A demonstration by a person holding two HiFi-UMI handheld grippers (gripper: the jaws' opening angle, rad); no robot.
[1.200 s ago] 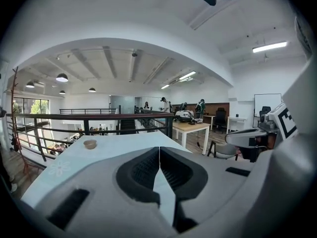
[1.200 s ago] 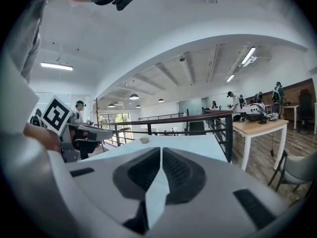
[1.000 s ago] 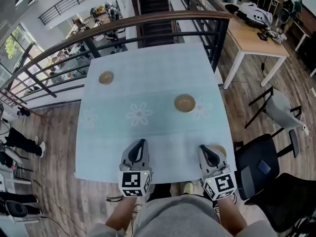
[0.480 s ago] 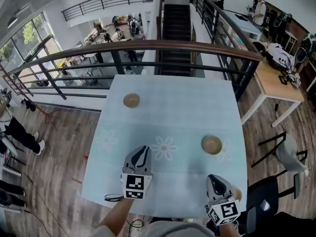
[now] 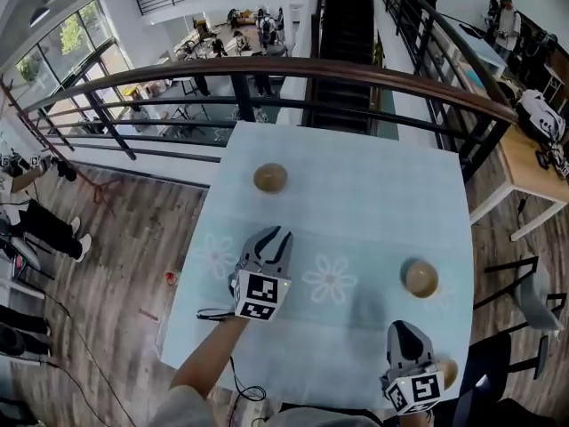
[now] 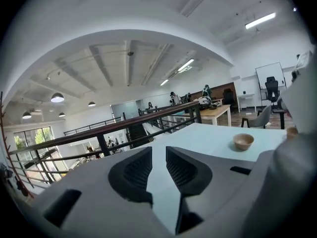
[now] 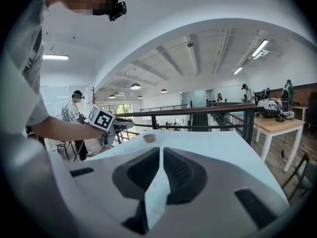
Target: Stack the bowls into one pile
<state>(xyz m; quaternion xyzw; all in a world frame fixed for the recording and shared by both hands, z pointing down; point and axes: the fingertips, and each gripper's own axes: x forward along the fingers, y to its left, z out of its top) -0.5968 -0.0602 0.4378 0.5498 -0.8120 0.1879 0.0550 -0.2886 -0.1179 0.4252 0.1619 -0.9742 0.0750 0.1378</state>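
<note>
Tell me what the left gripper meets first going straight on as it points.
Probably the far bowl: the head view puts it about in line with the left gripper. Between its just-opening jaws only tablecloth shows, so it may miss.

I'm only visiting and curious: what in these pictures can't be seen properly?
- Third bowl, head view: mostly hidden behind the right gripper.
- Far bowl, right gripper view: too small to see inside.
- Distant people, head view: too small to make out.
</note>
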